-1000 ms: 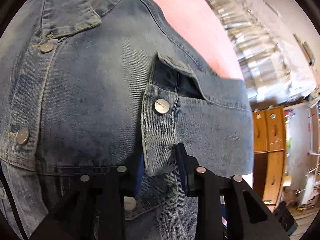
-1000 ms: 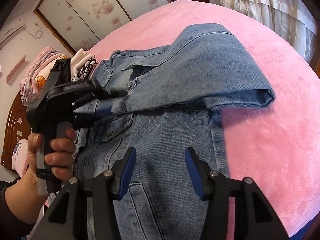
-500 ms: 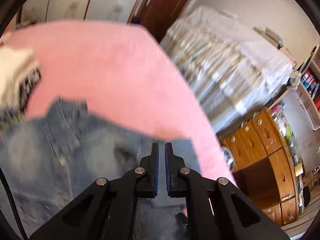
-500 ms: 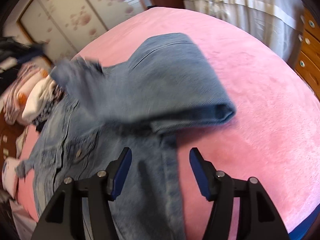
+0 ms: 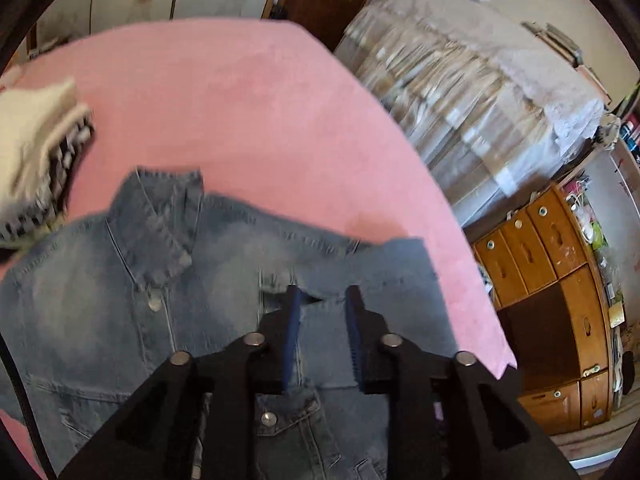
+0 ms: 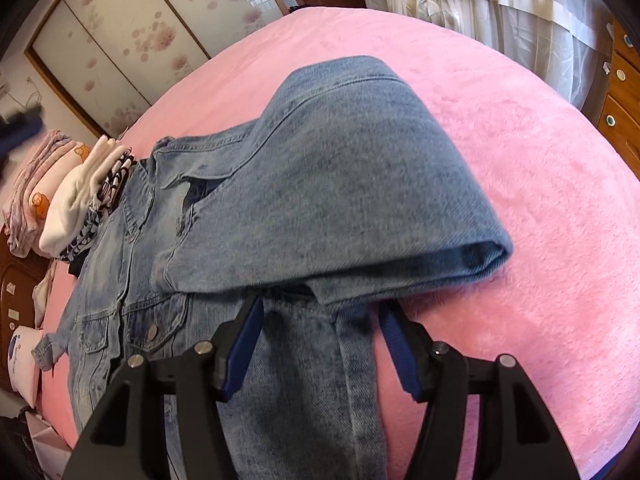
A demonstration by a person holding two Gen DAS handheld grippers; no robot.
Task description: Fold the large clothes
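Underfoot, so to speak: wide pink plush bed (image 6: 520, 160), faded blue denim jacket (image 5: 100, 300) spread front-up across it, one sleeve (image 6: 340, 184) folded over the chest. Left gripper (image 5: 322, 336) and right gripper (image 6: 320, 344) both parted, grasping nothing, just above denim. Folded white clothes (image 6: 80, 200) stacked near collar; wooden drawers (image 5: 552, 272), pale curtains (image 6: 480, 8), floral sliding doors (image 6: 132, 40) beyond.

Light: bright day glow from the white curtains (image 6: 480, 8) at the upper right of the right view | Shadow: soft dark patch under the folded jacket (image 6: 340, 200) | Blur: left view smeared and fuzzy, mostly upper right | Edges: both views round, bent, black corners | Glare: none strong
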